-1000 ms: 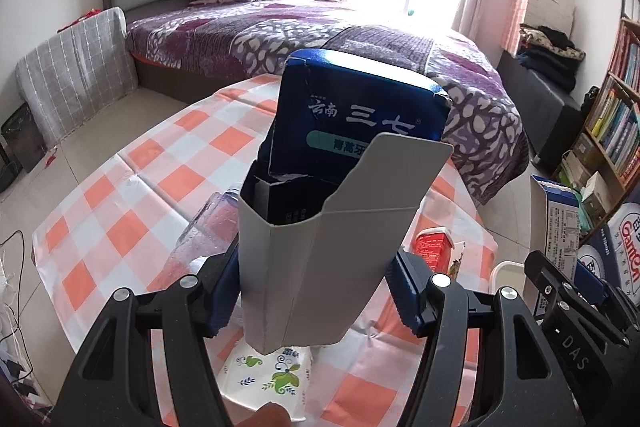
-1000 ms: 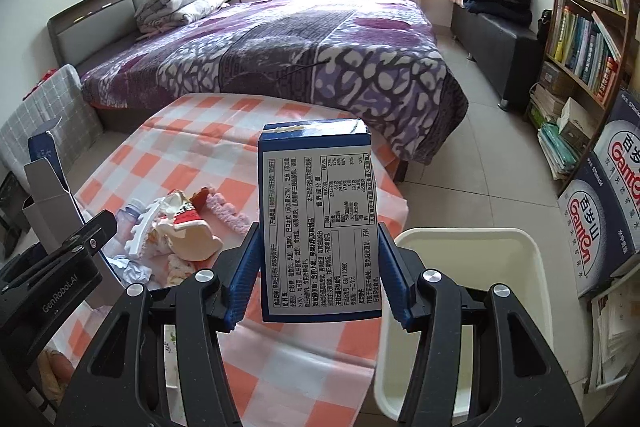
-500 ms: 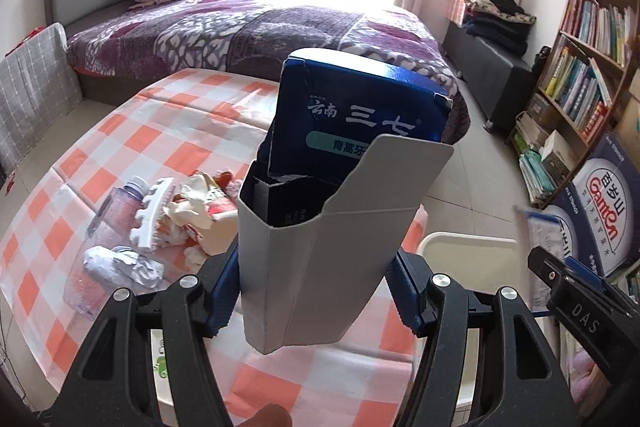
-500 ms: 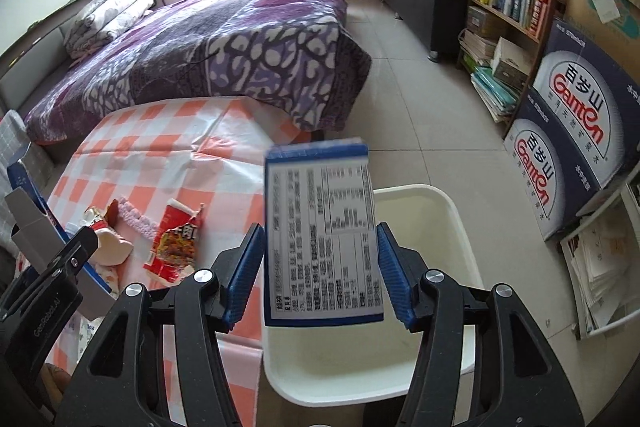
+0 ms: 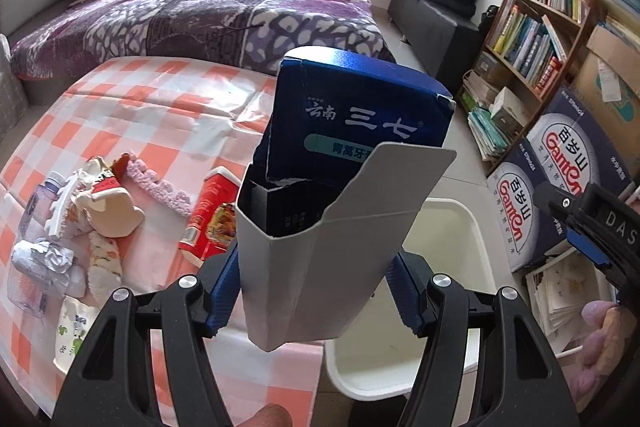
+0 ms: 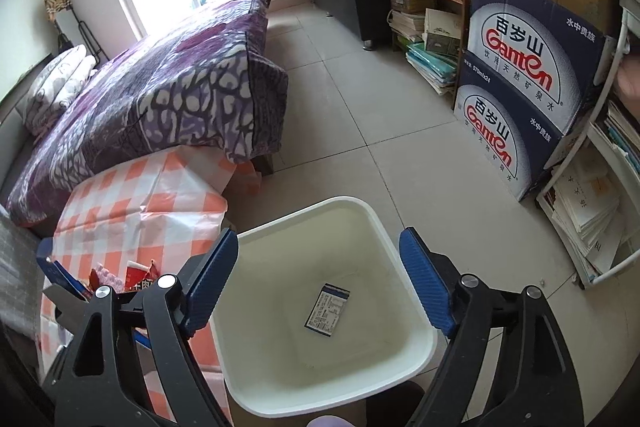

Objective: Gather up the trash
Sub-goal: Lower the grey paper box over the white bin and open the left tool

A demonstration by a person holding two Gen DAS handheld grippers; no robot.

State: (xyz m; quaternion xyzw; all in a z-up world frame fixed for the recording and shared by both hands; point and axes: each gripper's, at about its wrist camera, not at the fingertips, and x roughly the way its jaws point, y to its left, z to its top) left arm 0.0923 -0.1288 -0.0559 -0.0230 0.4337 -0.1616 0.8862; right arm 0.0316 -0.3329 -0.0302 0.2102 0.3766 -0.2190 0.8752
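Gripping an opened blue toothpaste carton (image 5: 352,163) by its grey lower end, the left claw (image 5: 316,291) has both blue pads pressed against the carton's sides, jaws closed to the carton's width. The carton stands tilted away from the camera, its torn grey flap raised in front and the blue printed sleeve sticking out above. It hangs over the right edge of the tabletop (image 5: 168,99), with the white bin (image 5: 472,227) just beyond that edge, on the floor.

The right claw (image 6: 320,287) is spread wide and holds nothing; its blue pads (image 6: 426,287) stand well apart, above the bin's (image 6: 416,307) opening. At the bottom of the bin lies a small blue-and-white box (image 6: 327,310), label side up, touching no wall.

Other trash is gathered near the left edge of the checked tabletop: a red snack packet (image 5: 210,219), a pink crocheted strip (image 5: 160,187), a cream-coloured piece of packaging (image 5: 110,215), crumpled silver foil (image 5: 44,259) and a clear plastic bottle (image 5: 38,203) on its side. A floral paper piece (image 5: 74,331) lies at the near edge.

Beyond the tabletop's far edge is a bed (image 5: 208,15) with a purple cover. Stacked water cartons (image 6: 532,67) sit on the floor beside a bookshelf (image 5: 552,19).
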